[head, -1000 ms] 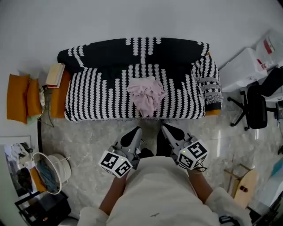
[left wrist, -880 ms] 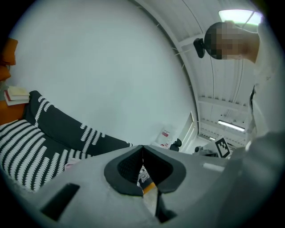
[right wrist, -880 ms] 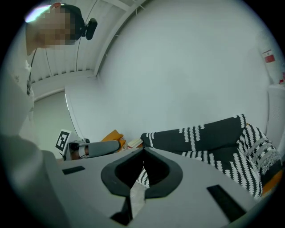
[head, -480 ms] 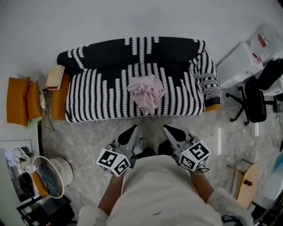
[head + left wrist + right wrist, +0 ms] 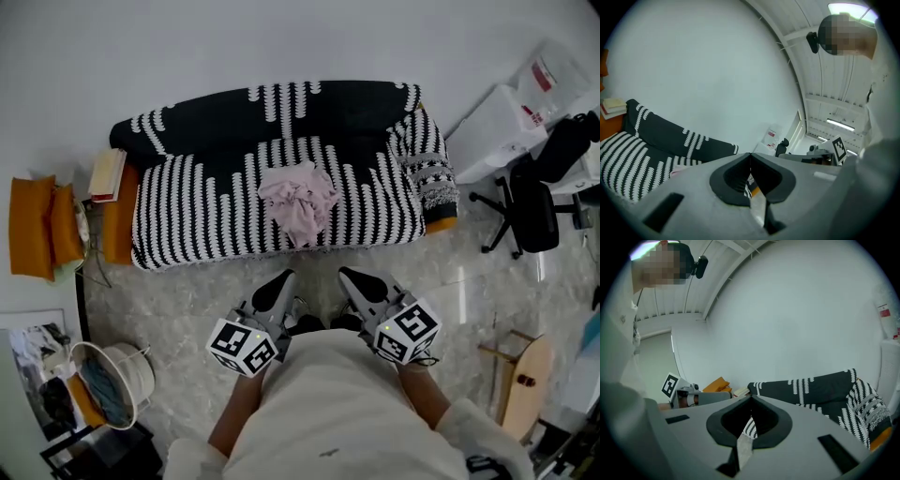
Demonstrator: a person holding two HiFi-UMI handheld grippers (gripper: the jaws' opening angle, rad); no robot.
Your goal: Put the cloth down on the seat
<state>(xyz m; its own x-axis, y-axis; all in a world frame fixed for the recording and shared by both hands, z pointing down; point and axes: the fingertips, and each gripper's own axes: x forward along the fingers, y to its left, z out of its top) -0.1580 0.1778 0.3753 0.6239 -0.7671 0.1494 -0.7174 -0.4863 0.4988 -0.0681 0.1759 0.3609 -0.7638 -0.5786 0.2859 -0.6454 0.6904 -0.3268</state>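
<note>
A crumpled pink cloth (image 5: 298, 199) lies loose on the middle of the seat of a black-and-white striped sofa (image 5: 197, 220). Both grippers hang close to the person's body over the floor, well short of the sofa's front edge. My left gripper (image 5: 278, 282) is shut with nothing between its jaws, and my right gripper (image 5: 353, 278) is shut and empty too. In the left gripper view the jaws (image 5: 750, 155) meet, and a sliver of the cloth (image 5: 677, 169) shows over the gripper body. The right gripper (image 5: 751, 400) looks past its shut jaws at the sofa (image 5: 820, 385).
Orange cushions (image 5: 37, 225) and a stack of books (image 5: 105, 173) sit left of the sofa. A round laundry basket (image 5: 108, 380) stands on the floor at the lower left. A black office chair (image 5: 530, 202), white bags (image 5: 506, 131) and a wooden board (image 5: 516, 380) crowd the right side.
The view has drifted so the sofa sits slightly further left. The cloth stays where it lies on the seat. Both grippers remain shut near the body.
</note>
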